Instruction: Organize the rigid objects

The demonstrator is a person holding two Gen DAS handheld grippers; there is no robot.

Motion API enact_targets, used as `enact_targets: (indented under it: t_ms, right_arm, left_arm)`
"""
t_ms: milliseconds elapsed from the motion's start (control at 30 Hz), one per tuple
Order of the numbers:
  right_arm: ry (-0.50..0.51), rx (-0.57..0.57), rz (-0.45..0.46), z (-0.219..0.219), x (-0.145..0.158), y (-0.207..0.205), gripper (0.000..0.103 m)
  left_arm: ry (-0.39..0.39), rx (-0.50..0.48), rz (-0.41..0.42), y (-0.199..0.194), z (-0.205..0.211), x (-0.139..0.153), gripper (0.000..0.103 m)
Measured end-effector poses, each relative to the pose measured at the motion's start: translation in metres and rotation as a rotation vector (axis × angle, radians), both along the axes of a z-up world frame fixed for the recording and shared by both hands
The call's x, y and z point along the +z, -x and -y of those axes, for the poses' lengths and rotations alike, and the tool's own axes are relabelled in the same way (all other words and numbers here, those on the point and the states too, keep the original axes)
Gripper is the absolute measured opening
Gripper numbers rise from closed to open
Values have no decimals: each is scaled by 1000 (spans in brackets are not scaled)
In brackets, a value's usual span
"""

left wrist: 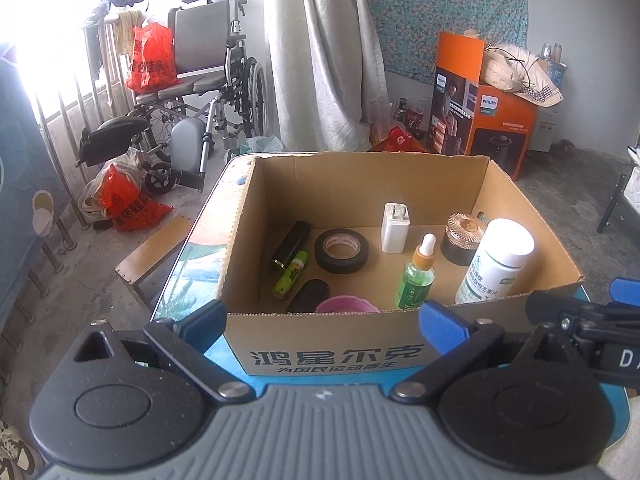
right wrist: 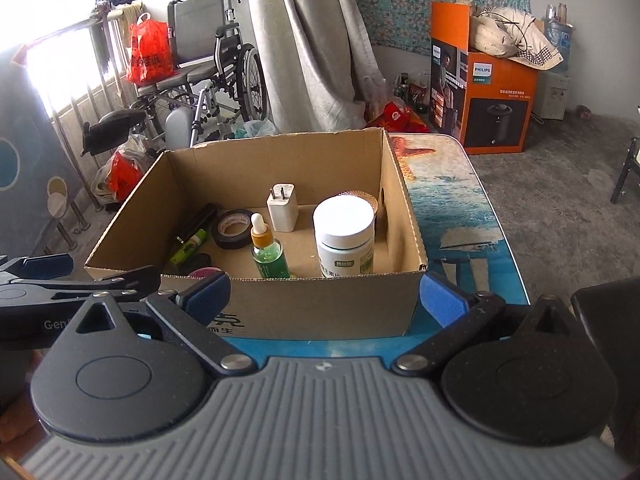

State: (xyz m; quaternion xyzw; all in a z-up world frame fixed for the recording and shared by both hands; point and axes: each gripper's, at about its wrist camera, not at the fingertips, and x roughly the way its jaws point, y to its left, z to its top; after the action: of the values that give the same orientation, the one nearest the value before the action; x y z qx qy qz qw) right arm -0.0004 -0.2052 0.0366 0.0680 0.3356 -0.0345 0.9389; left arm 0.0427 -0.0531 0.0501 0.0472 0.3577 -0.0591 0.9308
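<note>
An open cardboard box (left wrist: 320, 344) is set on the desk (right wrist: 452, 200), and the rigid objects are gathered inside it. A white charger plug (left wrist: 396, 228) is stood upright toward the back, with a roll of black tape (left wrist: 341, 251) laid flat to its left. A black cylinder (left wrist: 289, 248) and a green tube (left wrist: 290, 275) are laid side by side near the left wall. A green dropper bottle (left wrist: 416, 278) and a white-capped pill bottle (left wrist: 494, 266) are stood near the front wall, and a dark jar with a ribbed gold lid (left wrist: 464, 240) is placed behind the pill bottle. The left gripper (left wrist: 324, 322) is held before the box with its jaws spread wide and nothing between them. The right gripper (right wrist: 325, 300) is held likewise, jaws apart and empty. A wheelchair (left wrist: 208, 92) is seen in the background.
</note>
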Motion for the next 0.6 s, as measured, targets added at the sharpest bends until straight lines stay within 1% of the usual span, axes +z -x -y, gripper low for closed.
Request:
enact_targets:
  t_ms: [300, 600]
  right_arm:
    - [15, 5, -23, -5, -7, -18, 102]
    - [17, 11, -26, -5, -9, -24, 102]
  left_arm:
    - [-14, 7, 10, -6, -3, 0, 103]
    - [-29, 18, 10, -11, -6, 1, 103]
